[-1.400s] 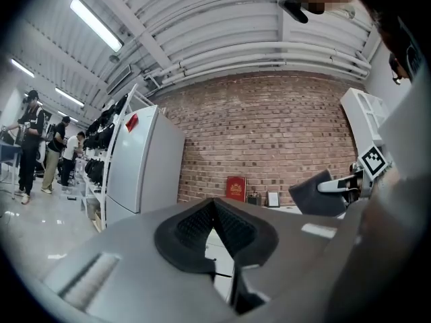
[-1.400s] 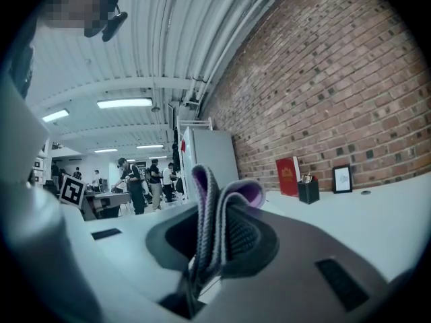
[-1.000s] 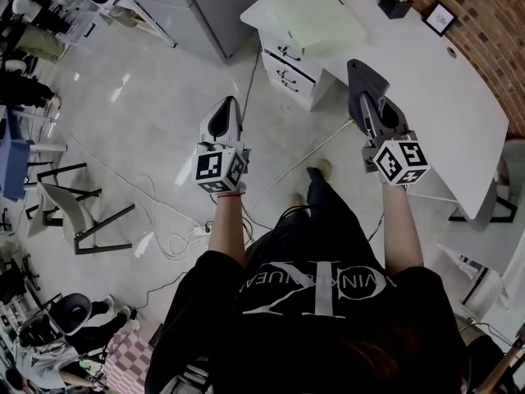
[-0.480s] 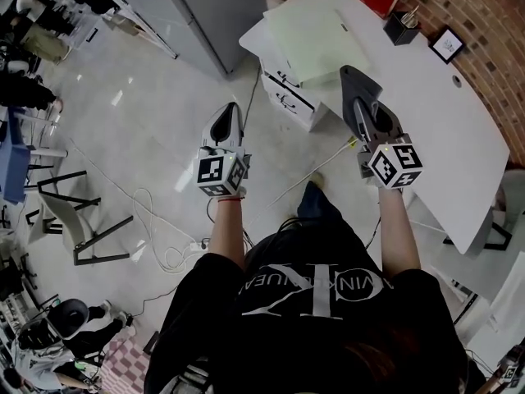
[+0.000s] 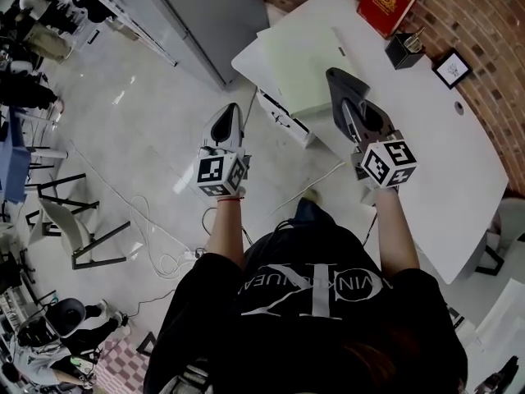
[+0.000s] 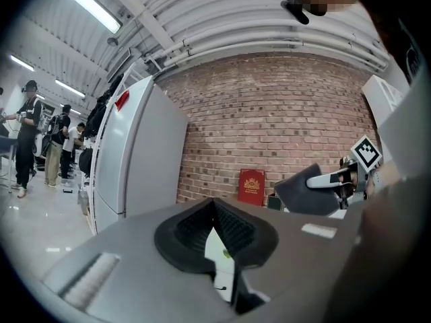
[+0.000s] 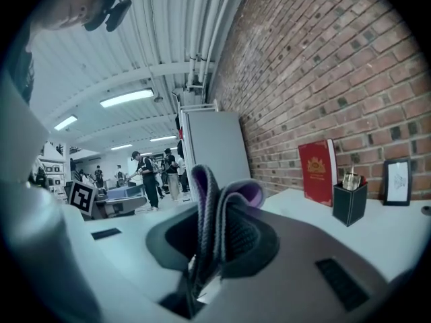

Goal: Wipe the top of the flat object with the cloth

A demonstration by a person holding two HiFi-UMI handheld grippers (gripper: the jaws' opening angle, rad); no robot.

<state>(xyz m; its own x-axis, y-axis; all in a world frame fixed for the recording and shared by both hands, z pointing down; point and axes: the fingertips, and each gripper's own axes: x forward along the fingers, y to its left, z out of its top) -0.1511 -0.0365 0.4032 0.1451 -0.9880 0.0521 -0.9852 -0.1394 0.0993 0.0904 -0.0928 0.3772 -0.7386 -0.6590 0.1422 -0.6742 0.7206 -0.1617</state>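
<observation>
The flat object is a pale green board (image 5: 308,52) lying on the white desk (image 5: 426,130) ahead of me. My right gripper (image 5: 335,75) is held in the air over the desk's near edge, just right of the board, not touching it. It is shut on a folded grey and purple cloth (image 7: 217,210) that sticks up between its jaws. My left gripper (image 5: 230,108) hangs over the floor to the left of the desk, jaws together with nothing in them. In the left gripper view its closed jaws (image 6: 215,208) point toward the brick wall.
A red book (image 5: 385,2), a black pen holder (image 5: 403,49) and a small picture frame (image 5: 452,69) stand along the brick wall. White drawers (image 5: 283,120) sit under the desk. A tall grey cabinet (image 5: 205,11) is left of it. Cables (image 5: 168,236) trail on the floor.
The desk and green board have come nearer and lower in the head view. My right gripper with the cloth now reaches over the desk's edge beside the board. The left gripper has hardly moved.
</observation>
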